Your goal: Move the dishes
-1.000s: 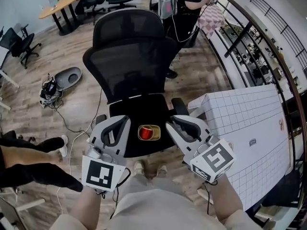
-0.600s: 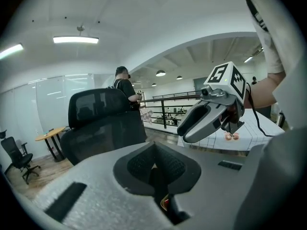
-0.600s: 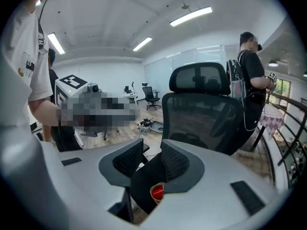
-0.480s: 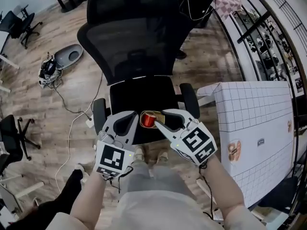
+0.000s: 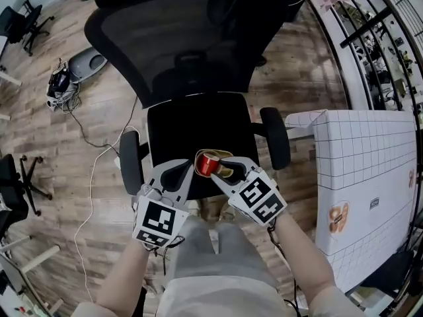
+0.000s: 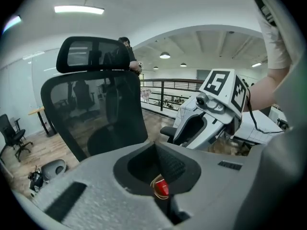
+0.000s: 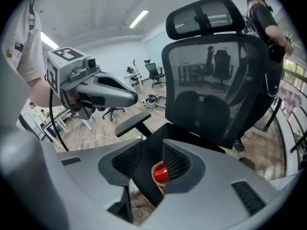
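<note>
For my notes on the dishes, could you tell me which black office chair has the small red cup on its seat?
The large mesh-backed black office chair just ahead: the small red cup sits at its seat's front edge. Other chairs stand off left.

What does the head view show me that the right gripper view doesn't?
Only the head view: the white gridded box right of the black mesh office chair, and the right gripper seen from outside, marker cube included. Only the right gripper view: the ceiling strip lights, plus the gap between its own jaws, which have just been opening, with the small red cup showing in that gap. Both: that chair, that cup on its yellowish dish at the seat's front edge, and the left gripper.
</note>
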A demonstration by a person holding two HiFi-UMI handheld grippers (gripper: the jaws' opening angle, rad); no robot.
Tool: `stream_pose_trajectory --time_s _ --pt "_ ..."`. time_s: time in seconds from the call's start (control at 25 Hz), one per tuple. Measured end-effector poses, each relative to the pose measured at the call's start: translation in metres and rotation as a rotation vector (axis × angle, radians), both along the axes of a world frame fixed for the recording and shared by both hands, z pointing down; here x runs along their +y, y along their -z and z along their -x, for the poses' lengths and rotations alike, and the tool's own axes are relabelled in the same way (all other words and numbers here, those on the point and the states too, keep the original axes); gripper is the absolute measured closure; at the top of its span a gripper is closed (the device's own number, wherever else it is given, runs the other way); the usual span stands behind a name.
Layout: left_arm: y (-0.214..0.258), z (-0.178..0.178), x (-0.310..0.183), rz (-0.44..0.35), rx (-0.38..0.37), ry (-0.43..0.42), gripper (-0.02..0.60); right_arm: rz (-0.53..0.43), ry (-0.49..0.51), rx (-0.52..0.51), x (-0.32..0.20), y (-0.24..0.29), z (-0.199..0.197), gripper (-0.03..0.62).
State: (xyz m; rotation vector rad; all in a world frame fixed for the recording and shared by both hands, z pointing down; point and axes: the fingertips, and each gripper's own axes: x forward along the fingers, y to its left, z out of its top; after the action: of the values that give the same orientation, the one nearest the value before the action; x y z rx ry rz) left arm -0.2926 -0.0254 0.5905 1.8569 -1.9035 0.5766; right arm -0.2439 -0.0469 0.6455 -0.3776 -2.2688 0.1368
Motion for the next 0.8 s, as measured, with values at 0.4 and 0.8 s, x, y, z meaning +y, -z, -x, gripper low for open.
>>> stream_pose_trajectory --time_s 0.4,0.8 --pt "-0.141 -0.007 0.017 0.159 0.09 -0.047 0.568 0.006 0.018 0.121 -0.002 -0.134 0.006 0.473" --pt "-0.229 -0.004 0.032 0.242 0.148 -0.017 0.568 0.046 0.052 0.237 -0.001 -0.237 0.011 0.471"
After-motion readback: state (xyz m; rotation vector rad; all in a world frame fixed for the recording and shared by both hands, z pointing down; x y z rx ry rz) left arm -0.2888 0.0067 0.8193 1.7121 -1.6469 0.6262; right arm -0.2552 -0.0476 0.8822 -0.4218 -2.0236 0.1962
